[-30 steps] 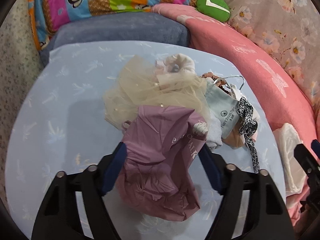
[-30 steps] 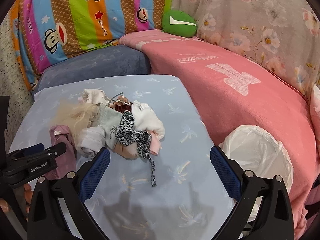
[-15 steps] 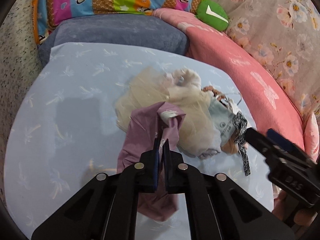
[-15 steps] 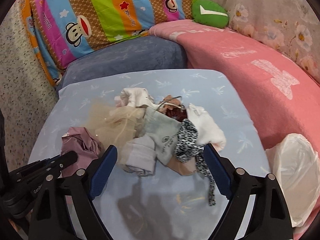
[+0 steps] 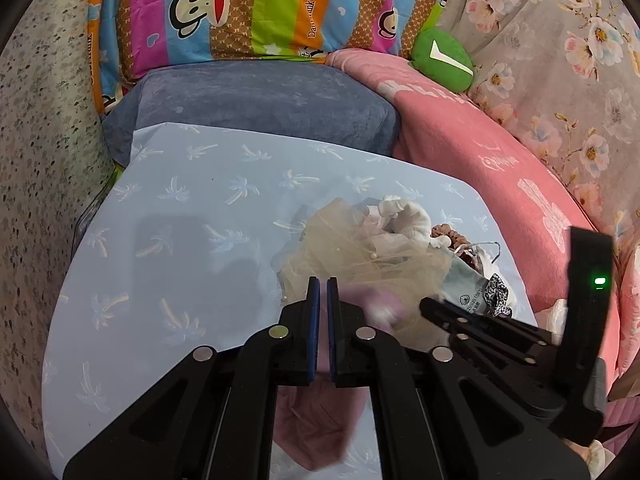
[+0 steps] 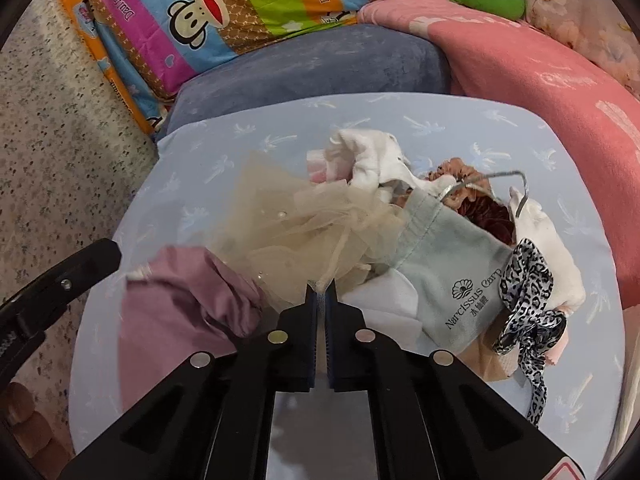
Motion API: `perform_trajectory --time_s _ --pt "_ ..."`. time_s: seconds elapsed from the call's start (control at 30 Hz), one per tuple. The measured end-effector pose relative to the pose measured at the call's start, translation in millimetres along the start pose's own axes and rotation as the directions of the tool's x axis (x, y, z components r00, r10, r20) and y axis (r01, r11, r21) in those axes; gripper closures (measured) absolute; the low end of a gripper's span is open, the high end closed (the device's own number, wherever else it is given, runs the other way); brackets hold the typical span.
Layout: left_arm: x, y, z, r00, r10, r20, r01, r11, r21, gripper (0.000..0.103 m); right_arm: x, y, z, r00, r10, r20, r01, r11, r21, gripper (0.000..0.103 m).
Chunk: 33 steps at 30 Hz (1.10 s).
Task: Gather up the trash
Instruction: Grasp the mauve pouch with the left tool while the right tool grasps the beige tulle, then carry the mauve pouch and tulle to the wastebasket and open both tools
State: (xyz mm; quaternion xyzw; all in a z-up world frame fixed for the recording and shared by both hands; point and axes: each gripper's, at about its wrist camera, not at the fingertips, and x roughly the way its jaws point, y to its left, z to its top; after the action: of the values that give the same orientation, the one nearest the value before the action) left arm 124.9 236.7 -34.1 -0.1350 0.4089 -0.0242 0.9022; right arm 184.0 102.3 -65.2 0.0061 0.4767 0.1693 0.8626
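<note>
A pile of scraps lies on the light blue table (image 5: 168,240): beige tulle (image 6: 304,224), a mauve plastic bag (image 6: 180,312), a grey-green drawstring pouch (image 6: 448,276), white cloth (image 6: 372,156), a leopard-print ribbon (image 6: 528,304) and a brown scrunchie (image 6: 480,204). My left gripper (image 5: 321,284) is shut on the mauve bag (image 5: 316,420), which hangs under its fingers. My right gripper (image 6: 321,296) is shut on an edge of the tulle at the pile's near side. The right gripper's body (image 5: 520,340) shows in the left wrist view.
A blue-grey cushion (image 5: 260,100) and a striped monkey-print pillow (image 5: 256,4) lie behind the table. A pink blanket (image 5: 500,160) and a green cushion (image 5: 442,60) are on the right. Speckled floor (image 6: 60,152) is on the left.
My left gripper closed on the mauve bag and lifted it. My right gripper moved left to the pile and shut on the tulle.
</note>
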Motion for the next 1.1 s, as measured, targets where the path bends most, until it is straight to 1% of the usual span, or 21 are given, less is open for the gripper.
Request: perform_trajectory --time_s 0.07,0.13,0.2,0.23,0.27,0.33,0.37,0.4,0.43,0.47,0.53,0.6,0.63,0.7,0.73,0.77,0.8,0.87,0.97,1.03,1.1 --pt "1 3 -3 1.0 -0.026 -0.007 0.025 1.0 -0.008 0.099 -11 4 2 0.999 -0.02 0.028 0.021 0.999 -0.031 0.101" --pt "4 4 -10 0.997 -0.064 -0.036 0.063 0.998 -0.019 0.099 -23 6 4 0.998 -0.03 0.048 0.032 0.998 -0.045 0.101" --pt "8 3 -19 0.994 -0.088 -0.07 0.086 0.996 -0.033 0.092 -35 5 7 0.997 -0.027 0.071 0.03 0.999 -0.036 0.101" --pt "10 3 -24 0.99 -0.105 -0.089 0.102 0.994 -0.04 0.074 -41 3 8 0.997 -0.023 0.08 0.025 0.999 -0.03 0.101" --pt "11 3 -30 0.988 -0.117 -0.099 0.113 0.992 -0.048 0.047 -48 1 9 0.996 -0.017 0.09 0.019 1.0 -0.023 0.101" --pt "8 0 -40 0.989 -0.126 -0.081 0.121 0.991 -0.061 0.023 -63 -3 11 0.993 -0.014 0.114 0.015 1.0 -0.009 0.101" --pt "7 -3 -45 0.99 -0.123 -0.07 0.119 0.991 -0.056 0.017 -71 -5 12 0.992 -0.013 0.126 0.014 1.0 -0.003 0.101" --pt "9 -7 -49 0.99 -0.122 -0.077 0.119 0.992 -0.04 0.014 -78 -7 13 0.991 -0.014 0.135 0.013 1.0 0.005 0.101" --pt "14 -10 -52 0.988 -0.124 -0.096 0.122 0.992 -0.024 0.011 -86 -10 13 0.989 -0.014 0.144 0.011 1.0 0.016 0.101" --pt "20 -14 -56 0.984 -0.131 -0.122 0.13 0.991 -0.01 0.011 -92 -12 13 0.988 -0.013 0.152 0.009 1.0 0.026 0.101" --pt "35 -20 -64 0.98 -0.107 -0.17 0.112 0.993 0.021 0.011 -105 -17 12 0.985 -0.018 0.169 0.011 0.999 0.04 0.101" --pt "48 -22 -70 0.979 -0.075 -0.19 0.083 0.996 0.036 0.011 -117 -22 9 0.982 -0.027 0.188 0.018 0.999 0.05 0.101" --pt "54 -20 -73 0.978 -0.055 -0.203 0.063 0.998 0.032 0.011 -124 -24 8 0.98 -0.027 0.199 0.016 0.998 0.057 0.101" --pt "62 -17 -76 0.972 -0.056 -0.227 0.058 0.998 0.005 0.017 -138 -30 7 0.975 -0.029 0.221 0.014 0.997 0.07 0.101" --pt "62 -16 -75 0.972 -0.056 -0.229 0.056 0.998 -0.005 0.026 -146 -33 7 0.971 -0.034 0.235 0.016 0.997 0.077 0.101" --pt "60 -16 -74 0.974 -0.054 -0.22 0.055 0.998 -0.002 0.046 -152 -36 7 0.968 -0.037 0.247 0.017 0.996 0.083 0.101" --pt "59 -16 -72 0.97 -0.074 -0.233 0.076 0.997 0.0 0.06 -159 -38 9 0.964 -0.039 0.262 0.016 0.996 0.089 0.101" --pt "59 -17 -69 0.961 -0.097 -0.258 0.098 0.995 -0.008 0.092 -172 -43 11 0.956 -0.049 0.29 0.021 0.995 0.098 0.101" --pt "45 -21 -62 0.966 -0.109 -0.233 0.112 0.994 0.003 0.097 -190 -50 14 0.945 -0.062 0.322 0.026 0.993 0.115 0.101" --pt "31 -27 -55 0.971 -0.121 -0.207 0.127 0.992 0.019 0.098 -201 -56 14 0.937 -0.081 0.34 0.04 0.991 0.128 0.101" --pt "17 -35 -48 0.973 -0.138 -0.183 0.146 0.989 0.031 0.098 -212 -64 13 0.926 -0.121 0.358 0.074 0.987 0.143 0.101"
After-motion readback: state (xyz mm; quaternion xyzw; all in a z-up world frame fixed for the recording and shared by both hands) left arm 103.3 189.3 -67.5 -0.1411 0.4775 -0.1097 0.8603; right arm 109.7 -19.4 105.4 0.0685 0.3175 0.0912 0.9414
